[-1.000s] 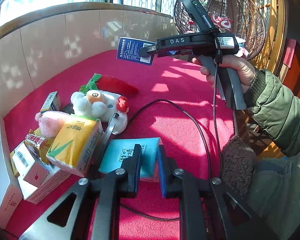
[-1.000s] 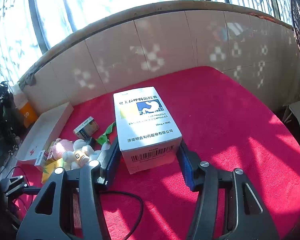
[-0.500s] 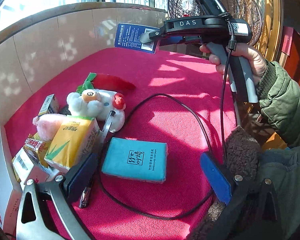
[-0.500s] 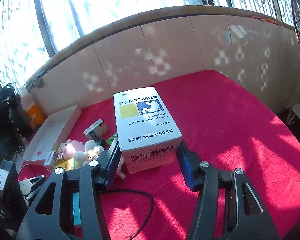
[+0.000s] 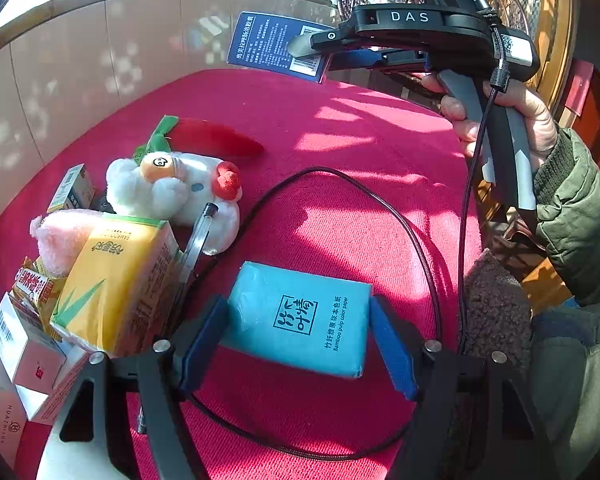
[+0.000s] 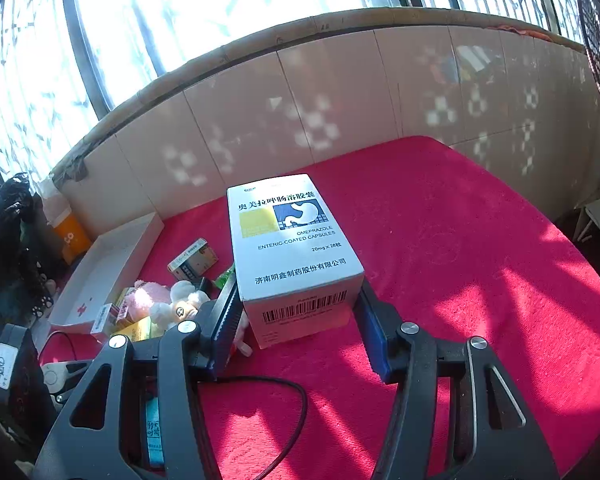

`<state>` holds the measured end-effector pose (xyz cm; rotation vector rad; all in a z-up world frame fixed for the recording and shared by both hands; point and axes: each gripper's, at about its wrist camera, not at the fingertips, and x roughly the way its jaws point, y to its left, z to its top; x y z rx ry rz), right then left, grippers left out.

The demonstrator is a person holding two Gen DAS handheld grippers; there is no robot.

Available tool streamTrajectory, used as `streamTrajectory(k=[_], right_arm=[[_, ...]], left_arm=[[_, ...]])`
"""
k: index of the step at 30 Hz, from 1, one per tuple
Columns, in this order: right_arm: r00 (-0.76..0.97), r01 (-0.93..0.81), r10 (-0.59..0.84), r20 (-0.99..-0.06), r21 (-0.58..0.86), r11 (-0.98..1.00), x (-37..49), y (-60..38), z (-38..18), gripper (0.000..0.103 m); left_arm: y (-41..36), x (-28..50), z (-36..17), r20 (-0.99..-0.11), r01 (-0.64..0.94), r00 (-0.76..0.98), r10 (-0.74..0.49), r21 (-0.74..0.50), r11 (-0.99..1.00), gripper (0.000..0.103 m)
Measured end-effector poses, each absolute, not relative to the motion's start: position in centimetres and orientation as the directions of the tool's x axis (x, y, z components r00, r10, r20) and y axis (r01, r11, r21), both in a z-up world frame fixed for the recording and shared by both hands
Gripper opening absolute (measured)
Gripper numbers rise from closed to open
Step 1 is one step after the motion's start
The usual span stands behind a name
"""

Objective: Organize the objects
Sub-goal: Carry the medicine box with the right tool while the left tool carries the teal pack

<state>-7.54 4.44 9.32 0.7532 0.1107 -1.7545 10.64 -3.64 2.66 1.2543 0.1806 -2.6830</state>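
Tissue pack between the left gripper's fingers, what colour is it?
Light blue tissue pack with dark print; left wrist view.

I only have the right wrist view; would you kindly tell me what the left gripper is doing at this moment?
Observer: The left gripper has its blue pads against both short ends of a flat turquoise tissue pack lying on the red cloth.
Operator: Is anything crowding it?
Observer: A clear plastic pen rests against a yellow drink carton, just beside one finger.
Operator: And the hidden face of my white cardboard medicine box?
Observer: It is dark blue, with white print and a barcode.
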Motion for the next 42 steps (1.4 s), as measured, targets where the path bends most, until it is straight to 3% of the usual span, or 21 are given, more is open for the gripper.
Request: streamTrajectory(k=[8, 11, 16, 23, 32, 42], right_arm=[[-0.123, 0.896, -0.839, -0.53, 0.304, -0.324, -7.5, 4.6, 9.5, 0.055], [-0.122, 0.896, -0.84, -0.529, 0.305, -0.322, -7.5, 4.7, 9.6, 0.055], [-0.121, 0.896, -0.841, -0.528, 0.306, -0.321, -7.4, 4.7, 9.6, 0.055], [-0.133, 0.898, -0.861, -0.491, 0.308, -0.314, -6.7, 5.3, 11.2, 0.055], [-0.142, 0.935, -0.903, -0.405, 0.245, -0.257, -3.4, 5.7, 15.4, 0.055], [-0.078, 0.97, -0.922, -0.378, 0.184, -0.158, 1.2, 4.0, 17.9, 0.055]], left_arm=[[-3.5, 10.6, 3.3, -0.75, 0.199, -0.649, -0.127, -0.006, -0.98, 0.074], [-3.5, 10.3, 3.3, -0.754, 0.189, -0.643, -0.134, 0.013, -0.982, 0.081], [-2.9, 9.1, 2.1, -0.791, 0.152, -0.6, -0.122, 0.037, -0.988, 0.082], [-3.5, 9.2, 1.6, -0.803, 0.19, -0.587, -0.102, -0.015, -0.982, 0.073], [-3.3, 12.3, 7.0, -0.641, 0.282, -0.738, -0.211, -0.01, -0.959, 0.073], [-6.0, 18.1, 12.0, -0.446, 0.543, -0.753, -0.483, -0.008, -0.84, 0.073]])
